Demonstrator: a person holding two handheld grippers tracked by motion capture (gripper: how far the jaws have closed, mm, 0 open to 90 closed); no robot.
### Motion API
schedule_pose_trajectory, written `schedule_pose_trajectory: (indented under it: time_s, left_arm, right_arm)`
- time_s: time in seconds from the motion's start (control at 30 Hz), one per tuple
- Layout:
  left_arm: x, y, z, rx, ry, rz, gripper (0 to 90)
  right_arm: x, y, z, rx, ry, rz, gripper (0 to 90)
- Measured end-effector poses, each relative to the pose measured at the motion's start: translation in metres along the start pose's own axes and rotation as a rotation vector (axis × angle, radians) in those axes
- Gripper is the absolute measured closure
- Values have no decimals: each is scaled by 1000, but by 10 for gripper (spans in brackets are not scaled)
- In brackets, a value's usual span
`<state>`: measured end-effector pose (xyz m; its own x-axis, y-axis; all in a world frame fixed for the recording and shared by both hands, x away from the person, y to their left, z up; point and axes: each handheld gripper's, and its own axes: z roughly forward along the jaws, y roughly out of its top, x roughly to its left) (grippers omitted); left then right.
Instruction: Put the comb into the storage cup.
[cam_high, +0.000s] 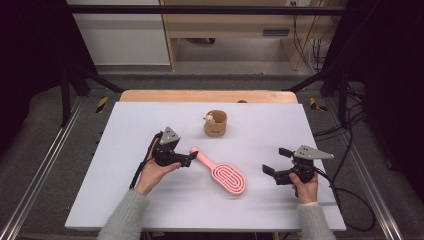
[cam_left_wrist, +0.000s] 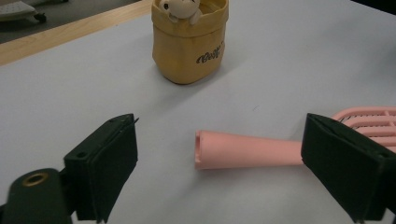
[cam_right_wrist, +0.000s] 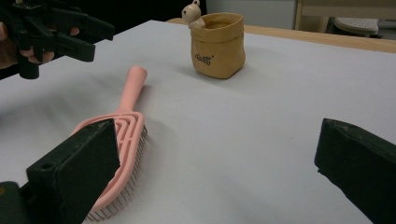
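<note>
Pink plastic hairbrush (cam_high: 223, 172) lies flat mid-tabletop (cam_high: 125, 200). Left claw (cam_left_wrist: 219, 163) released, jaws straddling the handle end without contact; centre the handle, then clench. Right claw (cam_right_wrist: 215, 186) released, idle beside the bristle head.

1. The brush (cam_high: 226, 174) lies flat near the middle of the table (cam_high: 125, 200).
2. The little bag (cam_high: 216, 123) stands behind the brush, well apart from it.
3. A toy animal (cam_high: 210, 118) sits in the bag, at its rim.
4. The left gripper (cam_high: 191, 156) is at the brush handle's end.
5. The right gripper (cam_high: 274, 161) is to the right of the brush.
</note>
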<state>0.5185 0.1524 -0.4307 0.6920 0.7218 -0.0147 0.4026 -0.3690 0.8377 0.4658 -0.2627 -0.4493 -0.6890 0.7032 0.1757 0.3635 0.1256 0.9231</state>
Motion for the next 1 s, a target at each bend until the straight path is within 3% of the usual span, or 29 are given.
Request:
schedule_pose_trajectory:
  time_s: [0.37,0.63,1.0]
  left_arm:
    - [-3,-1,13,41,-4,-11,315]
    - [-8,0,20,51,-9,-1,543]
    - [-13,3,31,85,-16,-32,723]
  right_arm:
    - [0,0,0,0,2,0,4]
    - [0,0,0,-1,0,-1,4]
    - [0,0,0,0,1,-1,4]
